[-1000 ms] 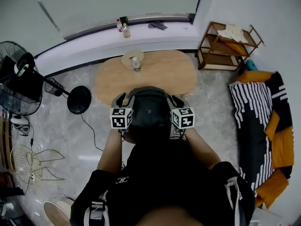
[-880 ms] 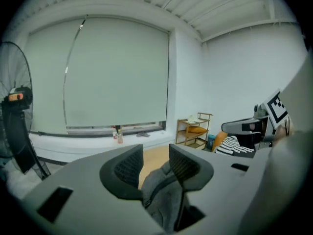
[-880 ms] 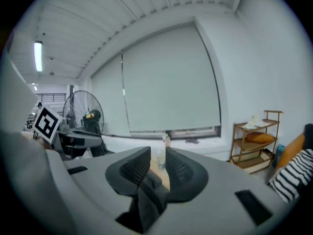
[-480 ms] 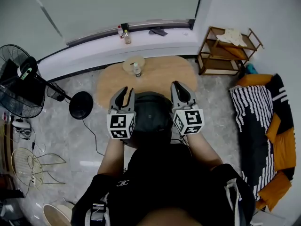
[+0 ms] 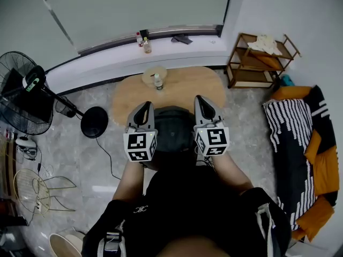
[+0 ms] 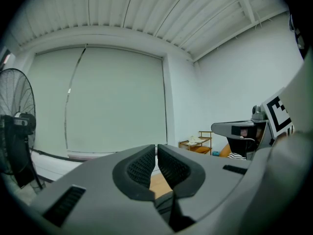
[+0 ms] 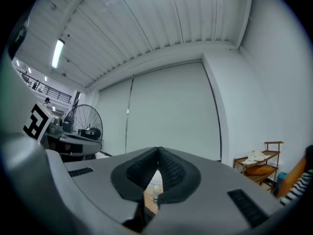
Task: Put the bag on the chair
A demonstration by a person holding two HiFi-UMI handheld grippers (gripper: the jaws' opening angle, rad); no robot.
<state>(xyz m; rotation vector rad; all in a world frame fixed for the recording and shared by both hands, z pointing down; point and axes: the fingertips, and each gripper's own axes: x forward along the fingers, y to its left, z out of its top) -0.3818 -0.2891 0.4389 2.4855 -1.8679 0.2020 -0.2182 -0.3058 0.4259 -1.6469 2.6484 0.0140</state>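
Note:
In the head view a dark rounded thing [image 5: 172, 128] sits low in front of me, between my two grippers; I cannot tell whether it is the bag, the chair, or one on the other. My left gripper [image 5: 143, 105] is held at its left side and my right gripper [image 5: 203, 100] at its right, both above it with tips pointing forward. In the left gripper view the left gripper [image 6: 157, 149] is shut with nothing between its pads. The right gripper [image 7: 158, 152] is likewise shut and empty in the right gripper view.
An oval wooden table [image 5: 187, 90] with a small bottle [image 5: 157, 81] stands just beyond. A standing fan [image 5: 24, 92] and its round base [image 5: 94, 122] are at the left. At the right are a wooden shelf [image 5: 258, 58] and a striped sofa [image 5: 293, 138].
Both grippers have risen from the sides of the dark thing and now point forward over it. Their jaws have closed with nothing in them.

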